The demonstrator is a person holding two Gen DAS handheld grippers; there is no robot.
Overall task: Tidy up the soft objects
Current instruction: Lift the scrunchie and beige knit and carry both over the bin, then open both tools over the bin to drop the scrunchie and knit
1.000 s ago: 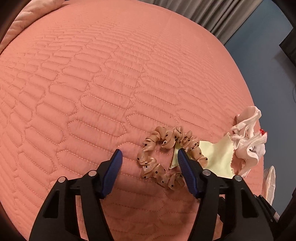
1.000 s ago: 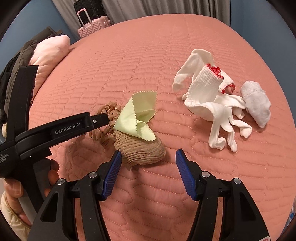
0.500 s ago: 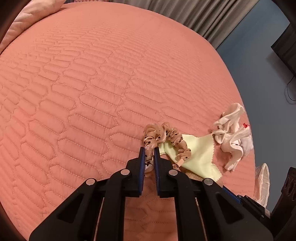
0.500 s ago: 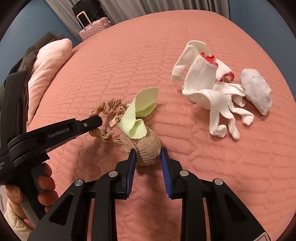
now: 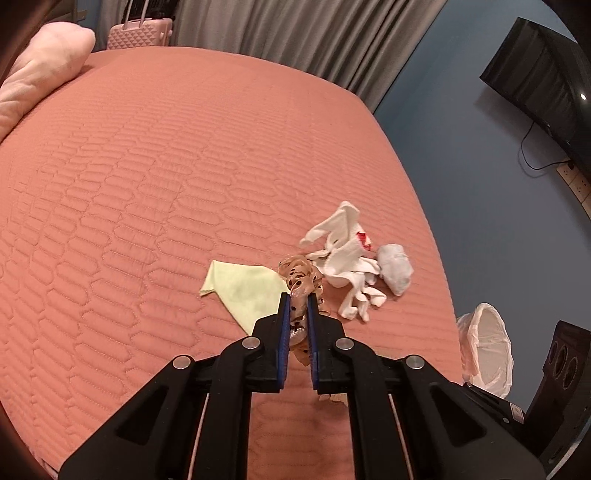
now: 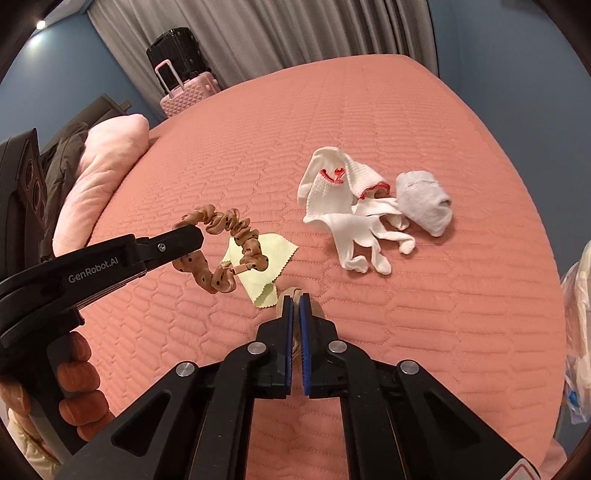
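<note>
Bed (image 6: 369,122) fills both views, salmon quilted cover with stitched lozenge pattern, soft and grippy-looking. Pink pillow (image 6: 99,173) at the head end, dark clothing behind it. Grey curtains (image 5: 295,33) along the far wall, blue walls, pink suitcase (image 6: 184,92) with a black one behind. Dark screen (image 5: 543,77) on the wall, white-lined bin (image 5: 487,347) by the bed edge.

White gloves (image 6: 351,206), red-trimmed cuffs, lie in a tangled heap mid-bed, grey sock (image 6: 424,203) touching them on one side. Yellow-green cloth (image 6: 266,269) lies flat on the cover near both grippers.

Left gripper (image 5: 296,295) is clamped on the tan dotted scrunchie (image 6: 221,254), lifted clear of the bed; the loop dangles over the cloth. Right gripper (image 6: 295,299) has jaws almost closed on a bit of brown ribbed fabric (image 6: 291,293), mostly hidden behind the fingers, probably a sock; can't tell for sure.

Risks, my read:
- scrunchie pinched at one edge only, slick fabric, could slip out if swung fast
- hanging loop may catch the cloth's zigzag edge and drag it along
- brown piece held by a thin fold, may pull free under its own weight
- both grippers close together, could knock each other
- glove heap and grey sock are touching, so grabbing one may pull up the other
- no sorting spot visible, so drop-off place is unclear
</note>
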